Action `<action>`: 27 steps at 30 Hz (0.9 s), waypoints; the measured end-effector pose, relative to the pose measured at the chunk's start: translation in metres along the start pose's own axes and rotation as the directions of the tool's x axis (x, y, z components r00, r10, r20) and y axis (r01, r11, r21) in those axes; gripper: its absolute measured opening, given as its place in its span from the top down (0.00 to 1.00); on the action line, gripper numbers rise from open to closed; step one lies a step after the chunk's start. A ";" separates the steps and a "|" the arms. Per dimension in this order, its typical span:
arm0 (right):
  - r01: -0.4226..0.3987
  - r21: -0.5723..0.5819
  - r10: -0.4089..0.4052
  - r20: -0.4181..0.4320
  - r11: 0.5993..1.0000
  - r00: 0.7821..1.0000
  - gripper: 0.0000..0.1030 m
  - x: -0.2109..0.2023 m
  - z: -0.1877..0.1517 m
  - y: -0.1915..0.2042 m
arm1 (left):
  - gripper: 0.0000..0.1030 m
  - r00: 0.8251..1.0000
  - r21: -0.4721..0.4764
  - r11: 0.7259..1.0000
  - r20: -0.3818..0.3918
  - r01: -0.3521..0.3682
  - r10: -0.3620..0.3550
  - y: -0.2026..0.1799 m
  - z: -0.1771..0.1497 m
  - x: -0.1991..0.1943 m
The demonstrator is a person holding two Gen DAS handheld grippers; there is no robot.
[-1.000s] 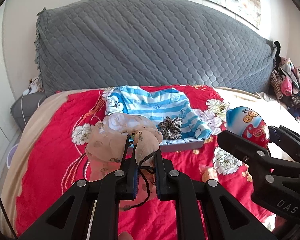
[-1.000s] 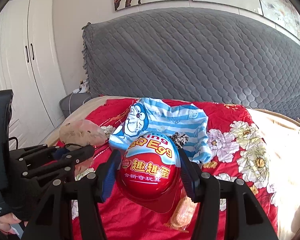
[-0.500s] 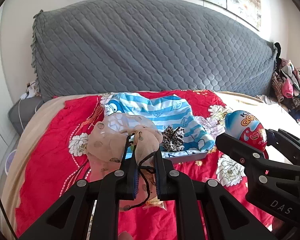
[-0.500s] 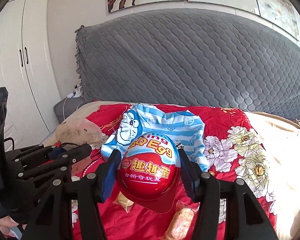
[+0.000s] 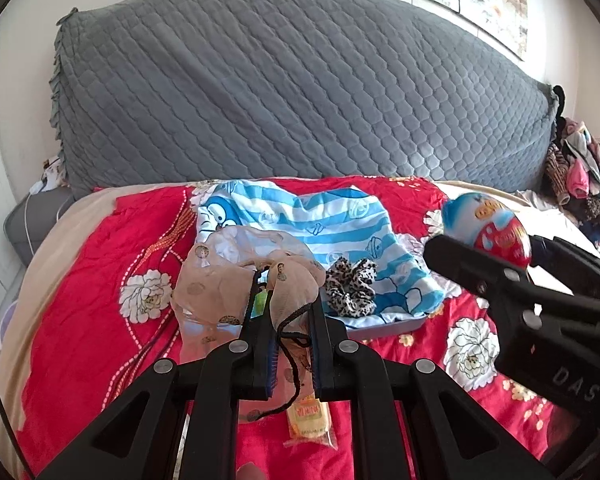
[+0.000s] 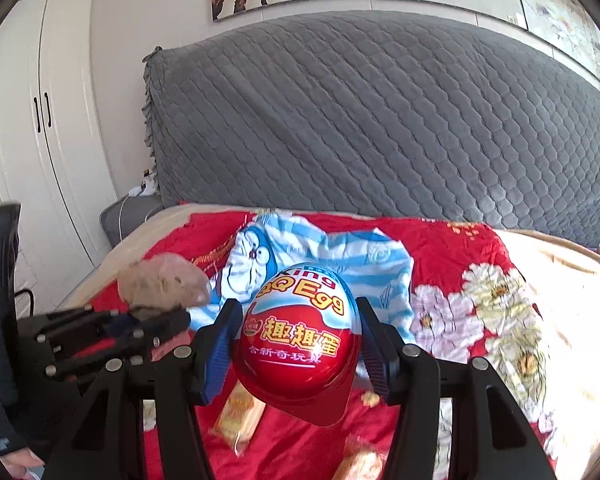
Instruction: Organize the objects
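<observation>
Left wrist view: the left gripper (image 5: 293, 316) is held above the red quilt (image 5: 80, 280), its fingers pinching the gathered neck and black cord of a sheer beige pouch (image 5: 220, 280), which bulges out to the far left of the fingertips. Beyond it a blue-striped cloth (image 5: 340, 224) lies over a tray (image 5: 392, 326), with a leopard scrunchie (image 5: 350, 286) on the cloth's near edge. A wrapped snack (image 5: 310, 418) lies on the quilt under the fingers. The grey headboard (image 5: 300, 88) closes off the far side; the quilt's tan left edge (image 5: 24, 288) drops away, and clothes (image 5: 580, 168) pile up at far right. The right gripper (image 5: 496, 240) crowds the right side with the egg (image 5: 486, 222); bare quilt shows at near left. Right wrist view: the right gripper (image 6: 298, 330) clamps the egg (image 6: 298, 336) on both flanks, upright, blue-topped and red below with a flared red rim, printed "QQ Egg". Snack packs (image 6: 238, 412) lie on the quilt below it. The left gripper (image 6: 168, 322) sits just to its left with the pouch (image 6: 162, 282). A white wardrobe (image 6: 40, 120) bounds the left; the sunlit right half of the bed (image 6: 540, 320) holds open room.
</observation>
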State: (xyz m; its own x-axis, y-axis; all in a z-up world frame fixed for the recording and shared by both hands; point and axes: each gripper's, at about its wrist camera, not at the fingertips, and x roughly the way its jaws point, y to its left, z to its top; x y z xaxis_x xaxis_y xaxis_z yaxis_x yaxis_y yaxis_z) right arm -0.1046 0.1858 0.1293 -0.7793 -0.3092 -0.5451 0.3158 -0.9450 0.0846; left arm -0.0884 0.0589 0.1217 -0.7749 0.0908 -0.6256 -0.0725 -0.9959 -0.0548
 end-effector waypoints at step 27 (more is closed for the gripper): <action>-0.033 -0.001 0.033 0.058 0.999 0.998 0.45 0.075 0.010 -0.023 | 0.88 0.998 0.014 0.999 -0.052 -0.033 0.033 0.017 0.005 0.112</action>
State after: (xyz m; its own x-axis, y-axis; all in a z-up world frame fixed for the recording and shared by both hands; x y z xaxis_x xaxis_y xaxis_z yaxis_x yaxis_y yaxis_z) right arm -0.1755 0.1837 0.0947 -0.7985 -0.3457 -0.4927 0.3416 -0.9343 0.1019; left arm -0.1795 0.0519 0.0551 -0.7430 0.0572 -0.6668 -0.0560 -0.9982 -0.0232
